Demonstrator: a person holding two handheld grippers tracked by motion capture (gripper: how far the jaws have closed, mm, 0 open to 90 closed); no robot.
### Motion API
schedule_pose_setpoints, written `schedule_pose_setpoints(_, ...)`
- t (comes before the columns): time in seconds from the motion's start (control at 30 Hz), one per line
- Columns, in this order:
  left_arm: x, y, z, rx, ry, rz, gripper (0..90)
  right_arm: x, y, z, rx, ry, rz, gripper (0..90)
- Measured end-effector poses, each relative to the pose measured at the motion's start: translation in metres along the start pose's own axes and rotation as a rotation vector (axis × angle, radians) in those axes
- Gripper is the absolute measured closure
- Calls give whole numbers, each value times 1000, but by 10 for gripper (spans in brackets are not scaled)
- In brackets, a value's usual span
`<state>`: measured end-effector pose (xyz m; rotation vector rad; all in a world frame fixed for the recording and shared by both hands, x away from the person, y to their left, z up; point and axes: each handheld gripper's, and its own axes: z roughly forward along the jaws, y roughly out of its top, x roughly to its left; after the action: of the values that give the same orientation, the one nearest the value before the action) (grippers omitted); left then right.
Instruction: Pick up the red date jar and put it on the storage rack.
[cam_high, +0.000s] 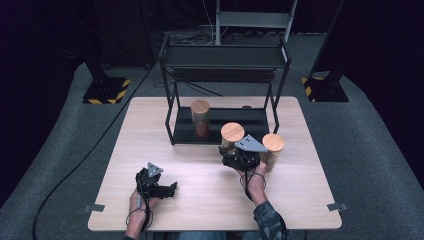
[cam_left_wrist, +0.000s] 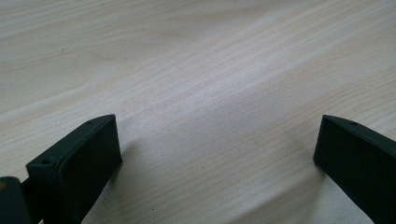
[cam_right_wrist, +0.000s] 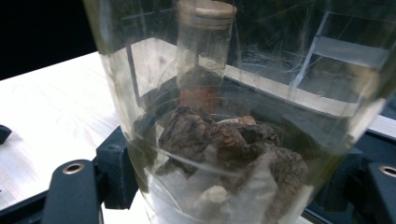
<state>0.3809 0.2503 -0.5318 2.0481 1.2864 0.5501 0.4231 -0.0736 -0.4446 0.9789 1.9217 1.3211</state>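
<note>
Glass fills the space between the right gripper's (cam_high: 229, 151) fingers (cam_right_wrist: 74, 191): they are closed on a clear jar (cam_right_wrist: 233, 116) with a round wooden lid (cam_high: 232, 132), held upright just in front of the black metal rack (cam_high: 172, 95) at the far middle of the pale wooden worktop (cam_high: 150, 130). In the right gripper view the jar holds dark, wrinkled brown lumps over something pale, but glare and scratches on the glass make it hard to say what they are, and the jar's top and base are cut off by the frame. From the high view, the gripper's grey plate and body hide most of the jar below its lid. A second wood-lidded jar (cam_high: 272, 149) stands just beside the held one on its right, partly hidden behind the person's right hand (cam_high: 256, 176). A third, taller jar (cam_high: 200, 118) stands on the rack's lower shelf with something reddish at the bottom, too small to identify. The left gripper (cam_high: 167, 189) rests low over the near left part of the worktop, well apart from the jars; its fingers (cam_left_wrist: 79, 158) stand wide apart with only bare wood grain between them, holding nothing. The rack's upper shelf is dark and its contents cannot be made out.
</note>
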Motion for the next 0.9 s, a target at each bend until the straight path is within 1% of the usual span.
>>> schedule_pose_setpoints(0.13, 0, 0, 0, 0, 0, 0, 0, -2, 2, 2, 4, -7, -5, 248)
schedule_pose_setpoints(0.3, 0, 0, 0, 0, 0, 0, 0, -5, 4, 5, 7, -12, 6, 248)
schedule_pose_setpoints(0.5, 0, 0, 0, 0, 0, 0, 0, -7, 5, 9, 13, -14, 0, 248)
schedule_pose_setpoints(0.67, 0, 0, 0, 0, 0, 0, 0, -9, 8, 13, 13, -14, 13, 248)
schedule_pose_setpoints(0.83, 0, 0, 0, 0, 0, 0, 0, -9, 9, 17, 21, -21, 0, 248)
schedule_pose_setpoints(0.9, 0, 0, 0, 0, 0, 0, 0, -11, 9, 19, 23, -23, 7, 248)
